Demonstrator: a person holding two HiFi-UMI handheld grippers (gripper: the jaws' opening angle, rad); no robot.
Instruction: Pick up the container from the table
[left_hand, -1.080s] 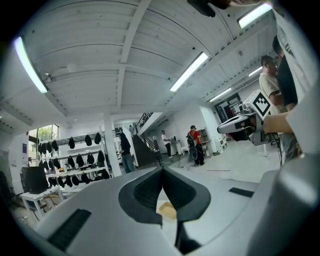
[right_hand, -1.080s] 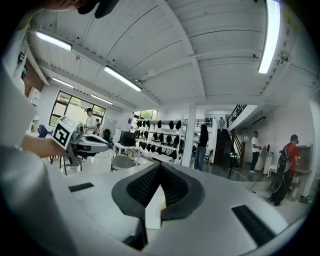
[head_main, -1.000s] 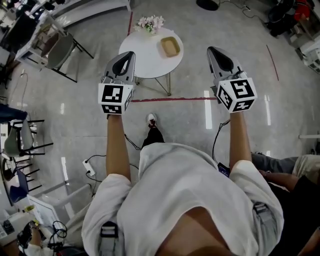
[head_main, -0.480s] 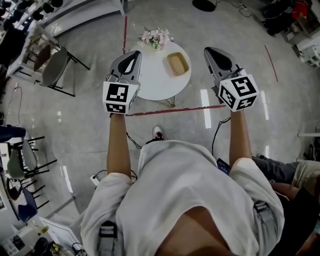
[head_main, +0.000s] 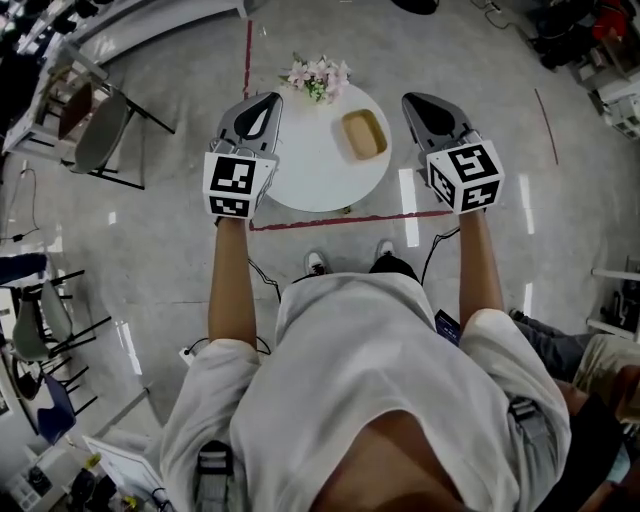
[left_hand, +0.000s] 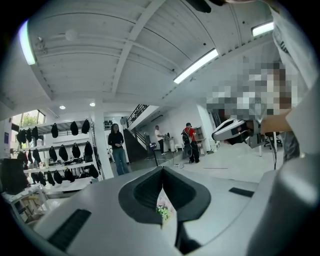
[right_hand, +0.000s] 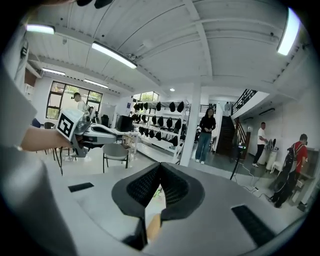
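Seen from above, a shallow tan container (head_main: 363, 134) sits untouched on a round white table (head_main: 310, 178), between the left gripper (head_main: 270, 99) and right gripper (head_main: 409, 100), both with jaws closed and apparently empty, so reaching, grasping and lifting are all yet to be done.

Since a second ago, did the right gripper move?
Yes. The right gripper went forward, past the red floor line, up beside the round table.
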